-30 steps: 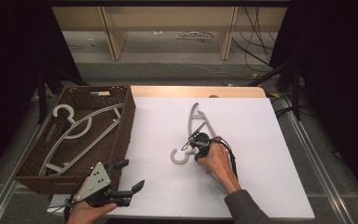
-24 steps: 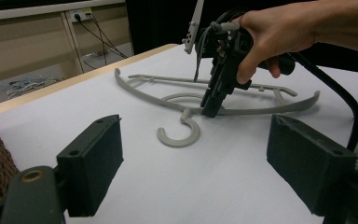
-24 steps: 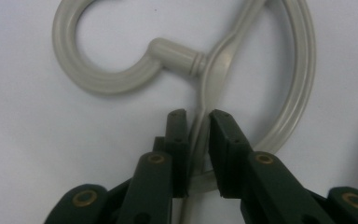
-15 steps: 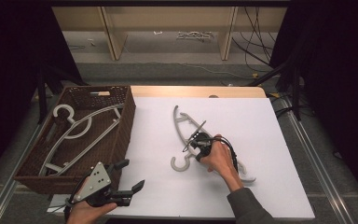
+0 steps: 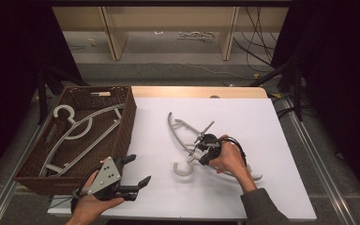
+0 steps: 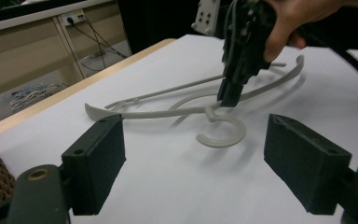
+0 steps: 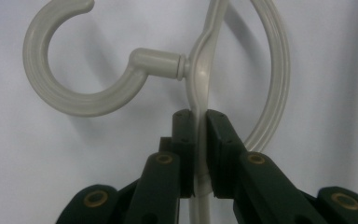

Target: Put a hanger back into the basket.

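Hanger, pale grey plastic, lying flat on white table, right of the middle, with thin curved arms, a straight lower bar and a round open hook turned toward the near edge. Joined to the body by a short thick neck, seen close in the right gripper view. Brown woven basket at the left side of the table, holding another hanger of the same pale colour. Right gripper closed tight on the hanger's thin body just below the hook, jaws pressed on both sides. Left gripper near the front edge, beside the basket, jaws wide apart, holding nothing.
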Motion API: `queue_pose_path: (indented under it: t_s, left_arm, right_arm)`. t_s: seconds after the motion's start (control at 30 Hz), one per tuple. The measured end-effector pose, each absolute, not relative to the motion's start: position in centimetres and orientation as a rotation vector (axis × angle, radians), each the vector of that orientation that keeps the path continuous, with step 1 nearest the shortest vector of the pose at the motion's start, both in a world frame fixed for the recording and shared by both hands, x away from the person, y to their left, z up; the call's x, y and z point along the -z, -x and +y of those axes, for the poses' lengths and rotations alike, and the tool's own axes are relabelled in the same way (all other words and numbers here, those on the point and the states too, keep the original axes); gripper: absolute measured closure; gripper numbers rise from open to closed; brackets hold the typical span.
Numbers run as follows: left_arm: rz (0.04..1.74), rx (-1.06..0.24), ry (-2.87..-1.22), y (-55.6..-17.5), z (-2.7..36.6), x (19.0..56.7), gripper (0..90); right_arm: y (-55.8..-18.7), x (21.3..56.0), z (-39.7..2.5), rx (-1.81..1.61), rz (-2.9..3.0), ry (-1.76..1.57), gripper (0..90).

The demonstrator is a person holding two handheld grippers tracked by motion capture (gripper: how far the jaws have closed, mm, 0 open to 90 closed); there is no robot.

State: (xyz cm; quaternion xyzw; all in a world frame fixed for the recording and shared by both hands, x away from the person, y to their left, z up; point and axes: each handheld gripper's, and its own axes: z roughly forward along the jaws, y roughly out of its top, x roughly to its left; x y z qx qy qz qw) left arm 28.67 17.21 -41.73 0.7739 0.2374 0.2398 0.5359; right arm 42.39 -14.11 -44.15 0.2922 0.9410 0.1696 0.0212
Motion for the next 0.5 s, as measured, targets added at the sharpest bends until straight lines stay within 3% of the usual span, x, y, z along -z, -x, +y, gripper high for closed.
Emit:
queue_pose_path:
  t_s: [0.2,0.5]
  left_arm:
    - [0.591,-0.553,-2.010,-30.8,14.6,41.7,23.3]
    - [0.553,-0.547,-2.121,-33.5,11.9,41.4,25.0]
  right_arm:
    - [-41.5,43.1,-14.7,-0.590,2.921,-0.879,83.0]
    - [-40.2,41.9,-14.9,-0.626,2.948,-0.819,83.0]
